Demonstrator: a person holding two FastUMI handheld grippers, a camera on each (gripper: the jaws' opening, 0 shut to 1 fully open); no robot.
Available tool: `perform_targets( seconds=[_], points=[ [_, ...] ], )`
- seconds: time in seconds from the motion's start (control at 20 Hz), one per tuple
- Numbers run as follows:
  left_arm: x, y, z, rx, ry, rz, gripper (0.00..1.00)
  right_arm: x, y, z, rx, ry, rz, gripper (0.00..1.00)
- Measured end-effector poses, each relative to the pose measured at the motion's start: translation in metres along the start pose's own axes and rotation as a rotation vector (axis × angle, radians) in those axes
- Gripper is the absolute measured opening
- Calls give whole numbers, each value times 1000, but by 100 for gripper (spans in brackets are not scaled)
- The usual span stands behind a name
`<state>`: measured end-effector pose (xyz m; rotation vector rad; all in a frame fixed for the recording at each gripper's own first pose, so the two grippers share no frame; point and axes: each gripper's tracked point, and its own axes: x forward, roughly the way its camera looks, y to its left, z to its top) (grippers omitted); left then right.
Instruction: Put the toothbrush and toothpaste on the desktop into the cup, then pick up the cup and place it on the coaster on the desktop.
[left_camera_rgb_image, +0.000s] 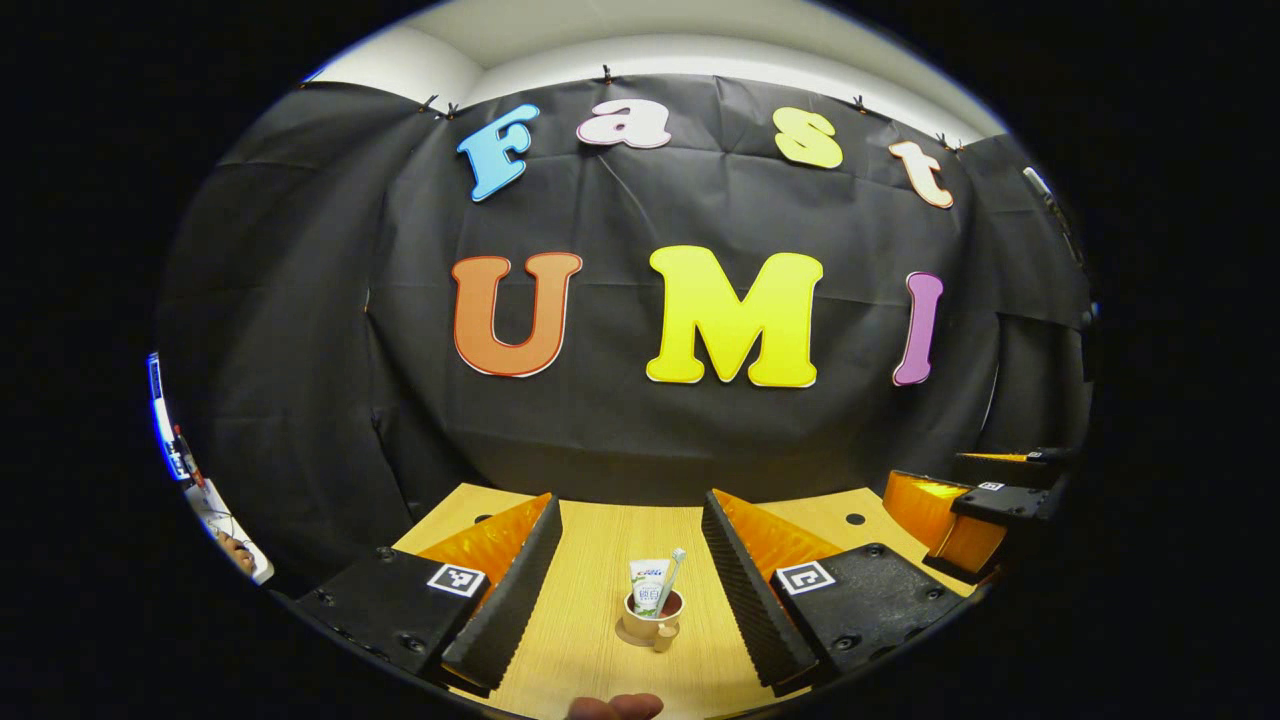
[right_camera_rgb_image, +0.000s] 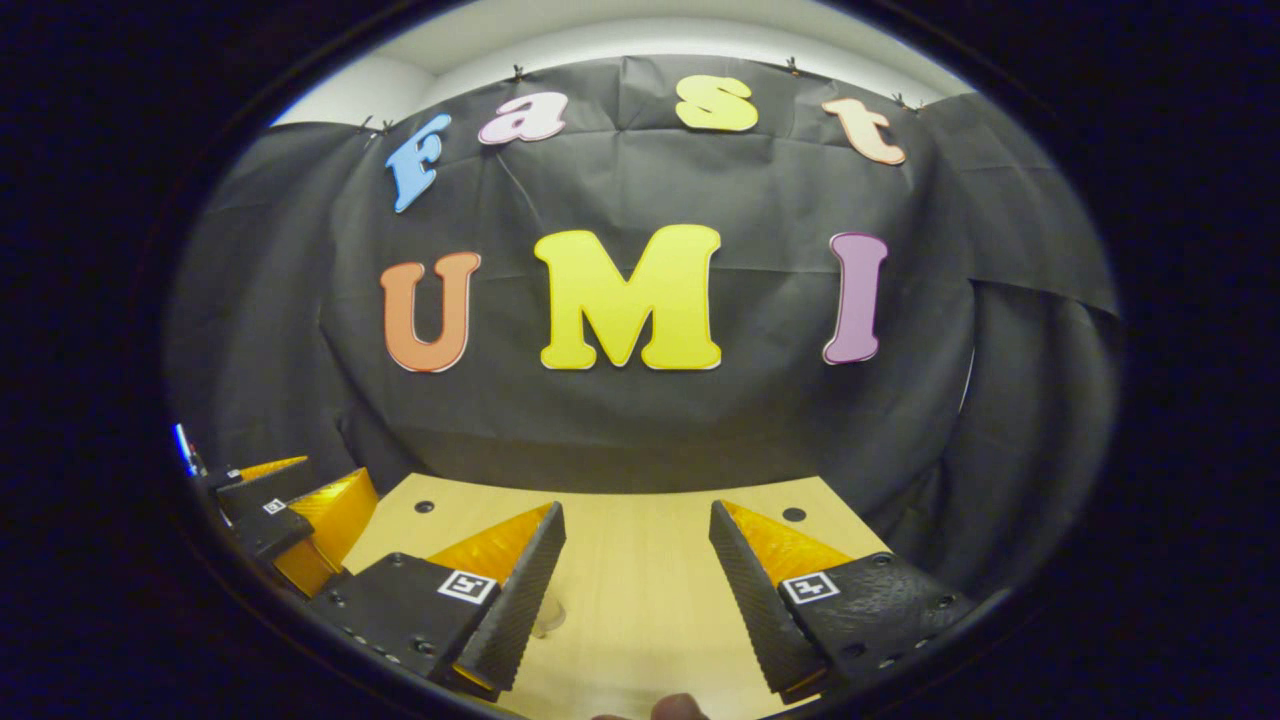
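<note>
A beige cup (left_camera_rgb_image: 650, 622) stands upright on the wooden desktop (left_camera_rgb_image: 590, 560) in the left gripper view, its handle toward me. A white toothpaste tube (left_camera_rgb_image: 647, 583) and a toothbrush (left_camera_rgb_image: 673, 568) stand in it, leaning right. My left gripper (left_camera_rgb_image: 630, 500) is open, and the cup sits between its fingers (left_camera_rgb_image: 510, 590) without touching them. I cannot tell whether a coaster lies under the cup. My right gripper (right_camera_rgb_image: 636, 508) is open over bare desktop (right_camera_rgb_image: 640, 590) with nothing between its fingers. A small pale thing (right_camera_rgb_image: 548, 620) peeks out beside its left finger (right_camera_rgb_image: 520, 590).
The right gripper (left_camera_rgb_image: 960, 510) hangs at the right of the left gripper view, and the left gripper (right_camera_rgb_image: 290, 515) at the left of the right gripper view. The black cloth wall closes the desk's far edge. Small holes (right_camera_rgb_image: 793, 514) mark the desktop. A person's fingertip (left_camera_rgb_image: 612, 706) shows at the bottom.
</note>
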<state>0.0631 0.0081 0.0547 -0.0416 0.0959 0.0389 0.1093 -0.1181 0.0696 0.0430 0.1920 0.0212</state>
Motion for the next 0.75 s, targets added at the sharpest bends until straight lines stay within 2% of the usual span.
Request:
perform_targets(
  seconds=[0.75],
  points=[
    [5,3,1,6,4,16,90,10,7,5,-39,-25,8,89]
  ],
)
